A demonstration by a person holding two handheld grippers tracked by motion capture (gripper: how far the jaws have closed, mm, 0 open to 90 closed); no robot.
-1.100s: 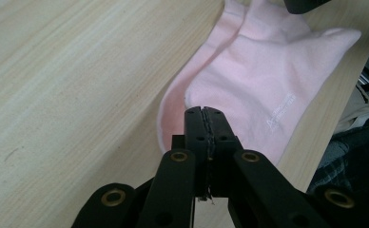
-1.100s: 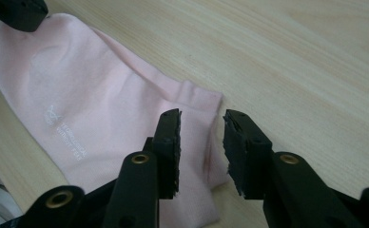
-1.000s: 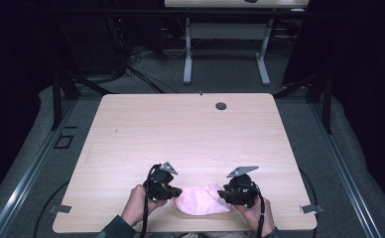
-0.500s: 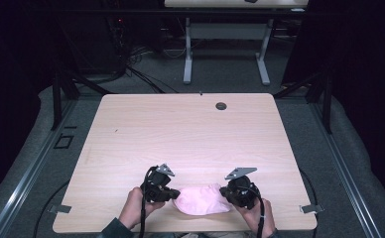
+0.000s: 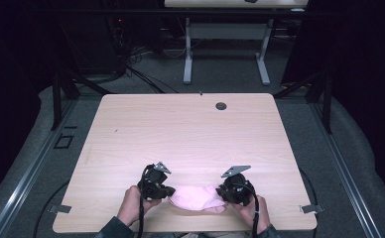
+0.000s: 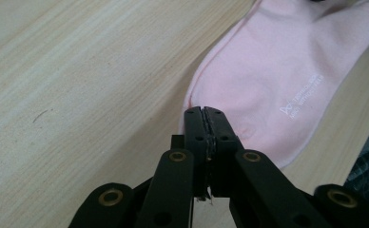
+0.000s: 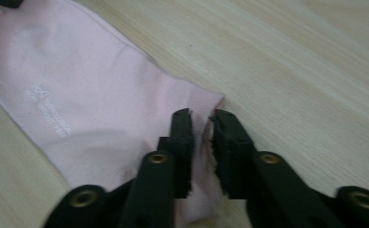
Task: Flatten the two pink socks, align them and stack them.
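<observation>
The pink cloth (image 5: 196, 198) lies flat at the near edge of the table (image 5: 180, 134), between both tools. The left tool (image 6: 205, 124) is clamped together on the cloth's hem. The right tool (image 7: 202, 122) stands slightly apart over the opposite corner. Expect light, limp, non-slippery fabric; grip it at hems or corners.

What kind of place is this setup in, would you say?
Probably a lab or recording workspace, not a home: a bare wooden table stands on grey carpet, ringed by dark curtains, with loose cables on the floor and another table frame behind.
</observation>
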